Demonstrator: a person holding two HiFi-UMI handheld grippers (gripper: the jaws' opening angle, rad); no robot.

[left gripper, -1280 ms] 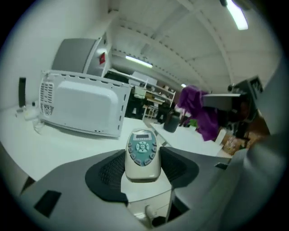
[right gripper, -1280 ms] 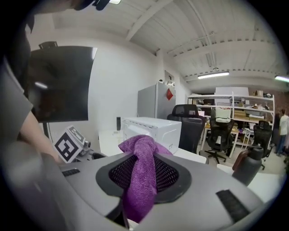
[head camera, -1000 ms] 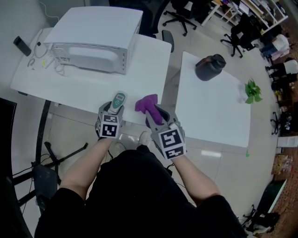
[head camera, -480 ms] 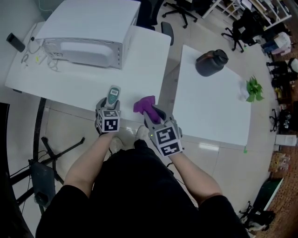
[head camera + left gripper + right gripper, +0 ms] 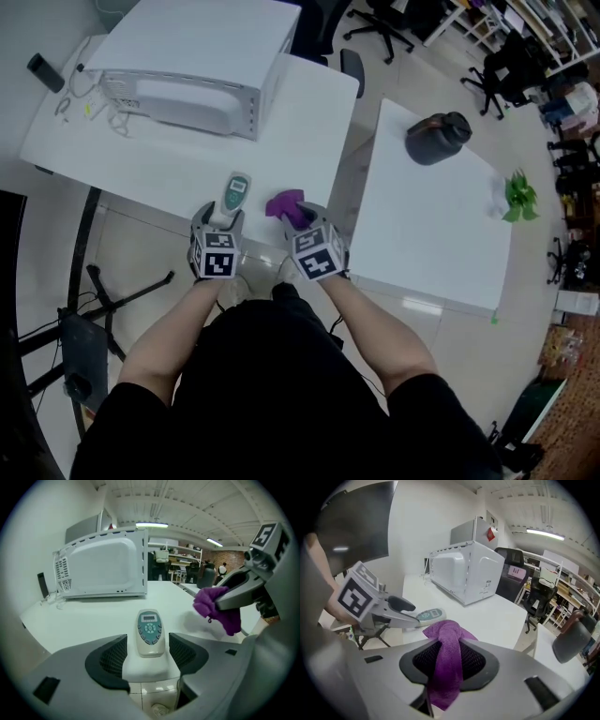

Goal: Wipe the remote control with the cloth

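Purple cloth (image 5: 446, 634) bunched and clamped firm in right gripper (image 5: 449, 648), tail hanging below the pads. Left gripper (image 5: 149, 644) spread wide, jaws just been opening; remote control (image 5: 149, 631) lying between them on white table (image 5: 159, 164) near the front edge, pads clear of both its sides, so no grip. Cloth hovering just right of the remote, not touching. Likely step: bring cloth onto remote and start wiping. To do it well: steady the remote's near end with the left jaws so no sliding; lead with the loose bunch, not the jaw tips; stroke along the button face end to end, light pressure; keep remote off the table edge.
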